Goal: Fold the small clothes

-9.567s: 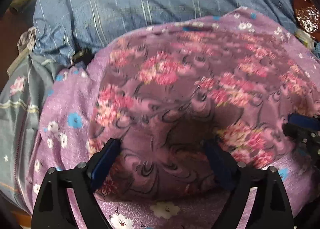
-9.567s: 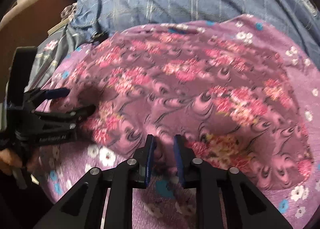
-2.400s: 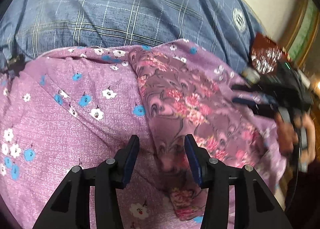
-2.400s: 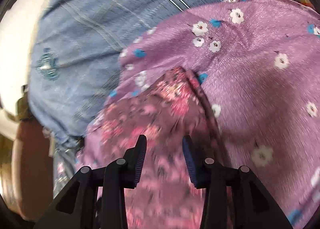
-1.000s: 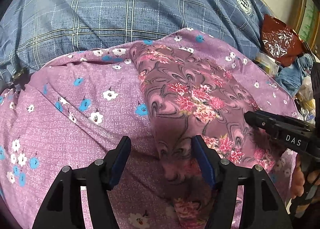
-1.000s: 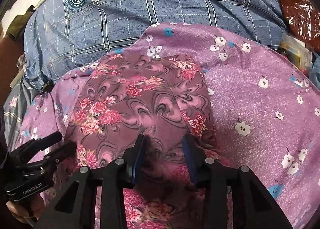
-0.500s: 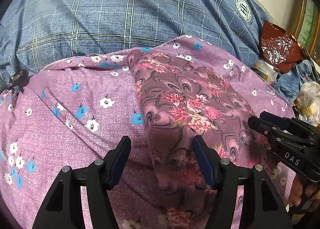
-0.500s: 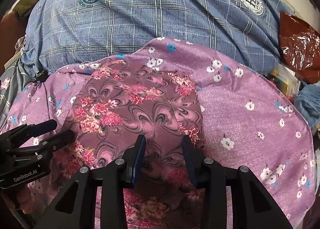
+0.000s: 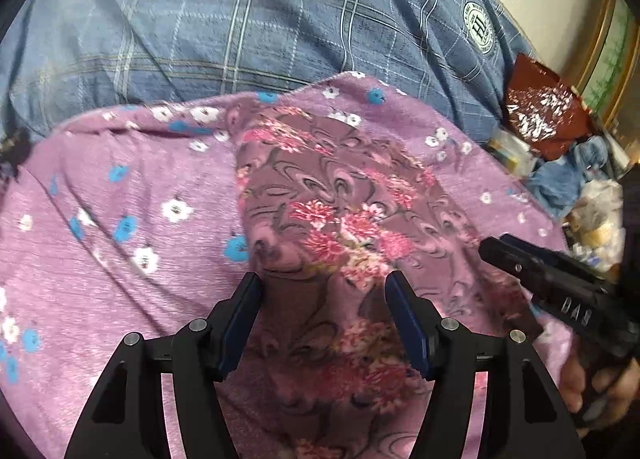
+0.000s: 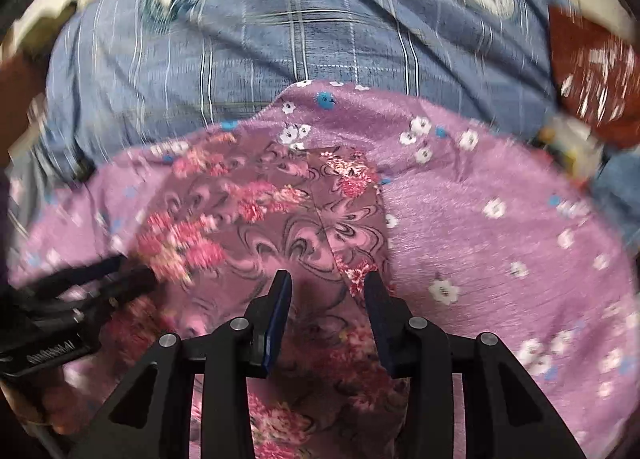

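Left wrist view: one folded floral garment is seen on one purple flowered cloth, which is spread over a blue checked bedcover. Two grippers are counted. The left gripper is held wide above the garment's near edge, nothing pinched. The right gripper is opening, fabric seen between its fingers but not pressed. Compared with a second ago, the garment's place is unchanged and the right gripper has been lifted slightly. The right wrist view is blurred; the garment's near end is cut off behind the grippers.
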